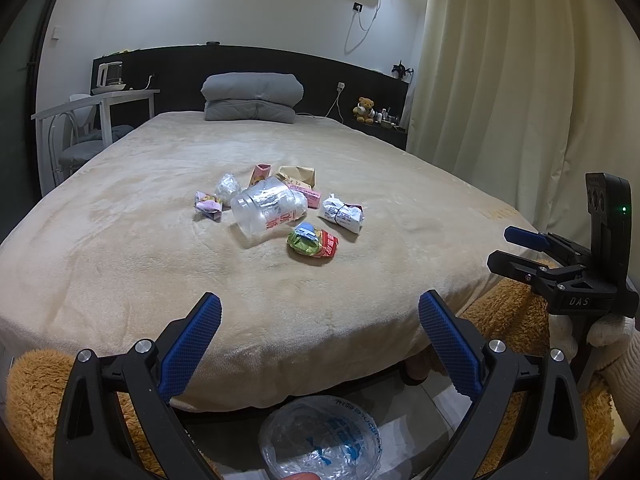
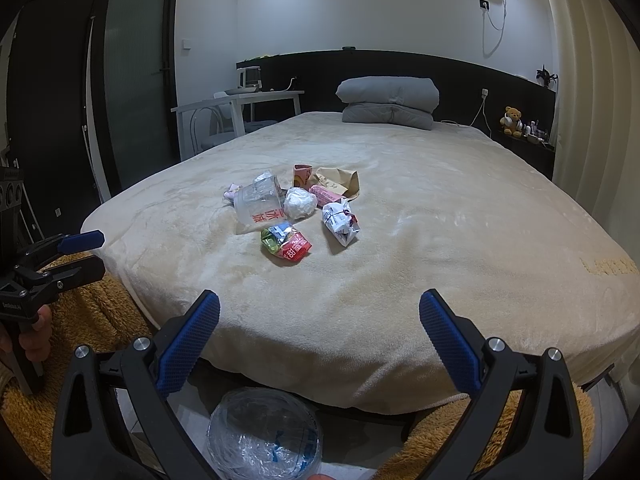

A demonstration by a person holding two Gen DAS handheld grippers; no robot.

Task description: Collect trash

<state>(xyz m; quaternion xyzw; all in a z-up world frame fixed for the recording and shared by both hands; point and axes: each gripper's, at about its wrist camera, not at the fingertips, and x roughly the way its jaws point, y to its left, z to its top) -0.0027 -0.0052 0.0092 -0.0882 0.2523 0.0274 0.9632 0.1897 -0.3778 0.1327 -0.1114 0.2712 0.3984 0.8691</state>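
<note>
Both wide open, nothing held. Trash pile [image 1: 276, 208] on the bed [image 1: 120, 240], straight ahead of the left gripper [image 1: 320, 344], well apart. A bit ahead-left of the right gripper [image 2: 320, 344]. Lined bin [image 1: 320, 436] right below both.

Bed [image 1: 120, 240] covered in cream fleece blanket [image 1: 400, 184]. At head end, folded grey quilt [image 1: 252, 96]. Mid-bed, tight cluster of trash: clear plastic cup [image 1: 268, 210] on its side with red print, crumpled white paper ball [image 2: 300, 203] just beside it, green-and-red wrapper [image 1: 313, 242] nearest foot, white crumpled packet [image 1: 342, 213] to right, brown paper bag [image 1: 297, 176] and pink carton [image 1: 262, 172] behind, small purple wrapper [image 1: 208, 206] at left.
</note>
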